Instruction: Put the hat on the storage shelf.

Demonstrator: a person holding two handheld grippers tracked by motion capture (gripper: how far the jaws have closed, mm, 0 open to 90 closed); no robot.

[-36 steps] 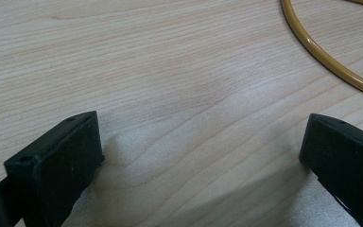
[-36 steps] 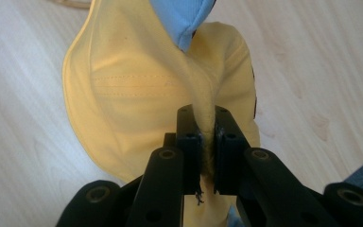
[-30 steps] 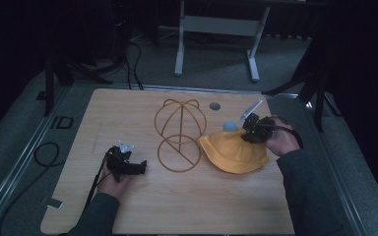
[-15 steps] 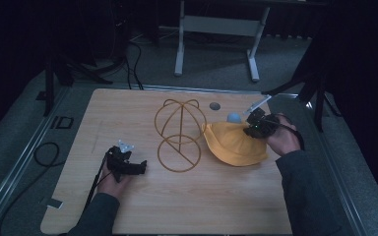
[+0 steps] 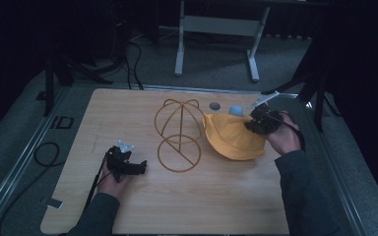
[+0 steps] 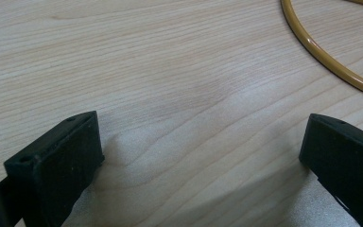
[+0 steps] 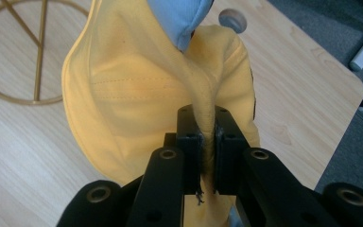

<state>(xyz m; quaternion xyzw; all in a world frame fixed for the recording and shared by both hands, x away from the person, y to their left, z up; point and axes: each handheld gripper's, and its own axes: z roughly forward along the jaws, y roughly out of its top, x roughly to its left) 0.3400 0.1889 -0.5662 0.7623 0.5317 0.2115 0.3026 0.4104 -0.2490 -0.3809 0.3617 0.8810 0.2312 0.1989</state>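
A yellow cap [image 5: 234,137] with a pale blue patch [image 5: 236,110] hangs lifted off the wooden table, right of a gold wire hat stand [image 5: 178,135]. My right gripper [image 5: 256,123] is shut on a bunched fold of the cap's cloth [image 7: 205,111], which the right gripper view shows pinched between the black jaws; the blue part [image 7: 179,16] shows at the top there. My left gripper [image 5: 137,167] lies low on the table left of the stand, jaws wide apart over bare wood [image 6: 198,113]. The stand's base ring [image 6: 331,66] curves past at the upper right.
A small grey round disc [image 5: 215,105] lies behind the stand near the table's far edge. A metal frame leg [image 5: 216,29] stands on the floor beyond. Cables [image 5: 44,152] trail at the left of the table [image 5: 202,206].
The right gripper has carried the cap upward and a little toward the far right, so it hangs more upright. The left gripper has kept still.
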